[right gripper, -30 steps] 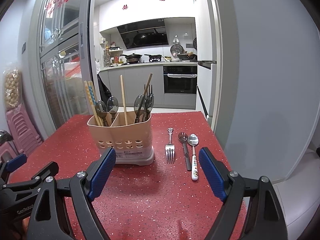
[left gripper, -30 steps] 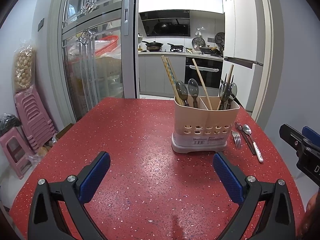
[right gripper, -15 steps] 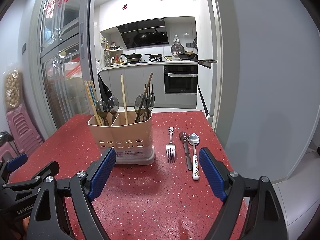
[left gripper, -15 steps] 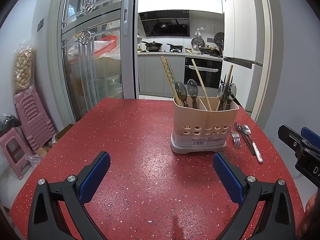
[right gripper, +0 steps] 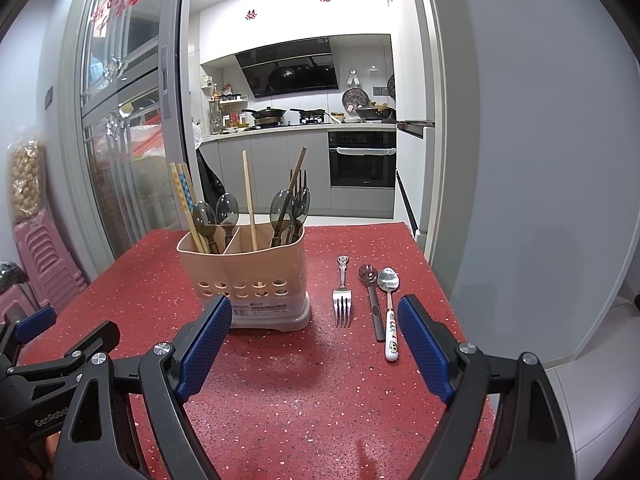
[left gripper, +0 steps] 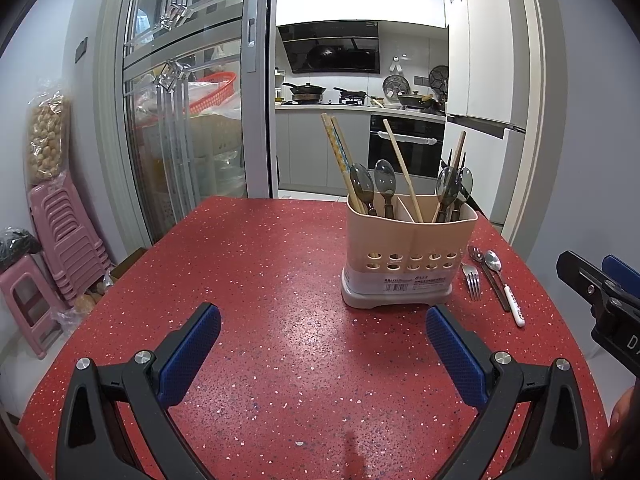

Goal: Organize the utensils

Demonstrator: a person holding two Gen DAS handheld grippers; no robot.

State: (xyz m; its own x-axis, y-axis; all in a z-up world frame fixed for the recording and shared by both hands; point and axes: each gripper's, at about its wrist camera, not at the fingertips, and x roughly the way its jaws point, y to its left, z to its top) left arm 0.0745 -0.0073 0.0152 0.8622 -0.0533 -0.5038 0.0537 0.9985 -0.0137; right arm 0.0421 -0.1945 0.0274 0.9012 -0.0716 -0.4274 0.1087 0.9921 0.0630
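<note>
Red speckled tabletop (left gripper: 280,288) fills my left wrist view, with a kitchen beyond the open sliding door. My left gripper (left gripper: 323,350) hovers over bare table, its blue pads spread wide and holding nothing. The beige utensil caddy (left gripper: 412,256) stands ahead and to the right, already stocked with chopsticks and dark spoons. Just right of it lie the loose fork (left gripper: 473,282) and two spoons, and past those the tip of my right gripper (left gripper: 600,292) pokes in at the frame's edge. Pink stools (left gripper: 60,240) are stacked on the floor, well clear.

From the right wrist, my right gripper (right gripper: 315,346) is also spread and empty, roughly lined up with the fork (right gripper: 342,300). Beside it lie a dark-handled spoon (right gripper: 372,300) and a white-handled spoon (right gripper: 390,312), side by side, very close or touching. I judge the fork is the easiest first pick: it lies apart from the spoons. It is flat and thin, so I should come down low, straddle the handle and close squarely. The caddy (right gripper: 256,276) sits just left of it, near enough to knock with my left finger.
</note>
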